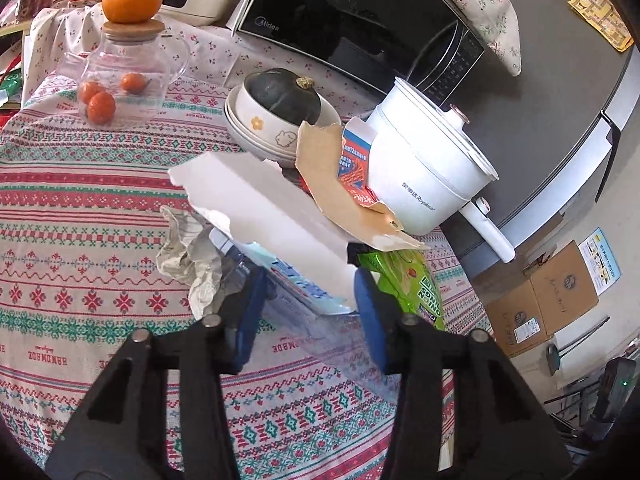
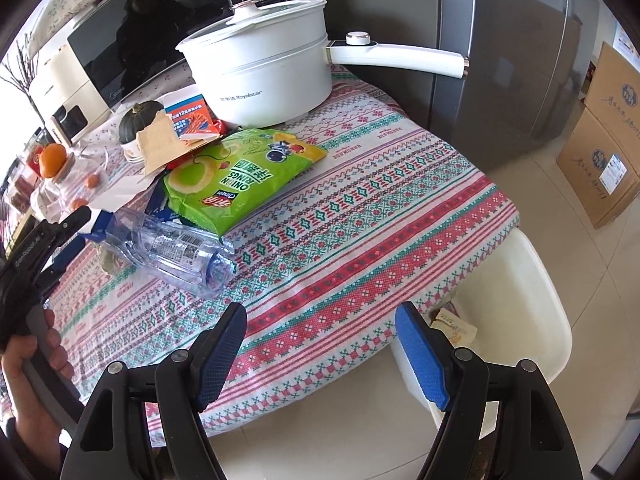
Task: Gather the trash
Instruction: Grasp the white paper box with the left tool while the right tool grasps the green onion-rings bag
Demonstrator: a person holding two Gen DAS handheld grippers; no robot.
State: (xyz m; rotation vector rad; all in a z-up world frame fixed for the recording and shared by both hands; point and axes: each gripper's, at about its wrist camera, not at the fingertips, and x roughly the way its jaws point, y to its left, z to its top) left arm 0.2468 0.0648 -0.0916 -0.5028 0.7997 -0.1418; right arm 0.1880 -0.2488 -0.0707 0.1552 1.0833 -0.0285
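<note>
Left tongs are pinching the clear bottle: in the left wrist view I see its crushed plastic between the two blue pads, low in the frame. In the right wrist view those tongs come in from the left edge, with a hand on the grip at lower left, and the bottle stretches from them toward the middle, its base just above the cloth. Right tongs are spread with nothing between them, hanging over the near edge of the surface at bottom centre.

A cloth with red, green and white woven bands covers the surface. At top centre of the right view sits a white pot, handle pointing right. A microwave stands behind it and a grey fridge fills the upper right. Cardboard boxes are stacked on the tiled floor at the right edge. A white chair sits at lower right, beside the corner of the surface.

More trash lies around the bottle. A green bag touches it on the upper side. Torn white card lies just above the left tongs, and crumpled paper is to their upper left. A squash rests in stacked bowls further up, and a glass jar of oranges stands at upper left.
</note>
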